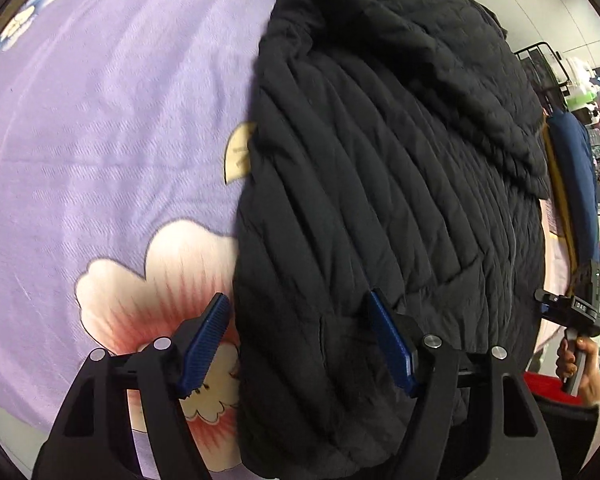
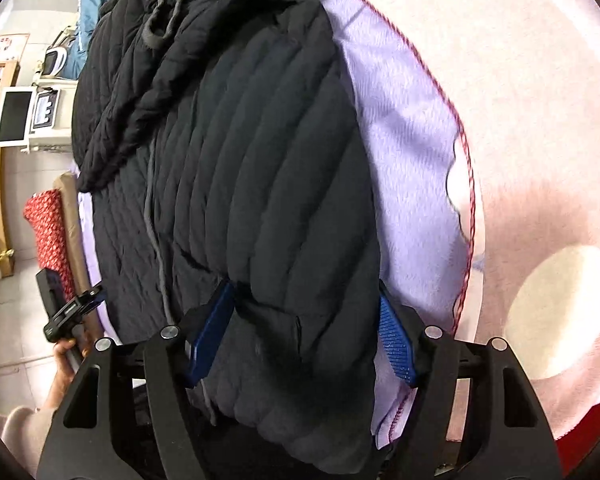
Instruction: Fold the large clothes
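A lilac blanket point(image 1: 112, 128) with pale flower prints covers the bed, and beyond its red-stitched edge, on the right in the right wrist view, lies a pink cover point(image 2: 540, 140). On the blanket lies the black quilted jacket point(image 1: 380, 184), lengthways from near to far, with its hood or upper part already thrown back over the far end, where a grey drawstring point(image 2: 160, 12) shows. Its near hem sits right under both tools. The left gripper point(image 1: 300, 344) straddles the jacket's near left corner: the jaws stand fairly wide, one blue pad over the flower print beside the cloth and the other on top of the quilting, so nothing looks pinched yet. The right gripper point(image 2: 304, 332) sits over the near right corner with both pads against the padded hem, its jaws also fairly wide; whether they already press the cloth cannot be told. The step in hand appears to be taking the near hem at both corners to fold it away toward the far end. To do it well, each lower finger should probably slide under all the layers before the jaws close, both corners should be gripped at matching depth, and the lift should stay level so the thick padding rolls over evenly without dragging the blanket along.
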The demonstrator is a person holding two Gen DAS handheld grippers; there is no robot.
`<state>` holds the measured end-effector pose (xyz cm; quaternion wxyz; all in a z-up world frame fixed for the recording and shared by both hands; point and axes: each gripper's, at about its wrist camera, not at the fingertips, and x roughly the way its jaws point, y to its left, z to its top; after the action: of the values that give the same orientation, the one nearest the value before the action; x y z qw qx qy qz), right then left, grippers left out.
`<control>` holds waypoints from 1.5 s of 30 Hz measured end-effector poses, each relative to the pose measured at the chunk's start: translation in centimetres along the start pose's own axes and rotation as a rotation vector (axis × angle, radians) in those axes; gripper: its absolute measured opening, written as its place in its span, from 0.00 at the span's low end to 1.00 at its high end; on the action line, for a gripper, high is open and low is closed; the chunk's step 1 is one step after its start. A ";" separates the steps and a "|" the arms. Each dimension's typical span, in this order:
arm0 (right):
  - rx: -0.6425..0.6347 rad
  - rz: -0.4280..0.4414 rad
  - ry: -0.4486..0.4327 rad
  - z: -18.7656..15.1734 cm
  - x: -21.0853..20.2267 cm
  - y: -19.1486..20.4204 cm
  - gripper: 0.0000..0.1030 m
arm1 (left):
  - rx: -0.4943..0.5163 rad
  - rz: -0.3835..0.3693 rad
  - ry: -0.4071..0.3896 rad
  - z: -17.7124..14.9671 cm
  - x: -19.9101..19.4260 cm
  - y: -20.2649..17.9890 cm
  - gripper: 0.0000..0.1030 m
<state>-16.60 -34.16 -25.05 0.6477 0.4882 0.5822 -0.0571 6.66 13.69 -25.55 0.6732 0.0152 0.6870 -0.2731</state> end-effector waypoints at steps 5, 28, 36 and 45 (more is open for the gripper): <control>-0.023 0.005 0.061 -2.0 0.4 -0.1 0.68 | -0.053 -0.072 -0.006 -1.6 -0.3 0.7 0.56; -0.049 0.015 0.188 -5.6 2.9 0.3 0.65 | -0.024 -0.185 0.036 -5.3 -2.2 1.2 0.66; -0.054 -0.007 0.201 -5.8 3.5 1.4 0.44 | 0.013 -0.113 0.067 -6.4 -0.7 0.3 0.44; -0.134 -0.008 0.206 -6.3 2.0 3.1 0.17 | 0.167 -0.056 0.099 -6.3 -2.4 -3.1 0.11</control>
<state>-18.34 -27.18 -23.90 0.6155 0.4447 0.6500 0.0296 -0.12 14.37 -22.50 0.6268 0.0656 0.6946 -0.3468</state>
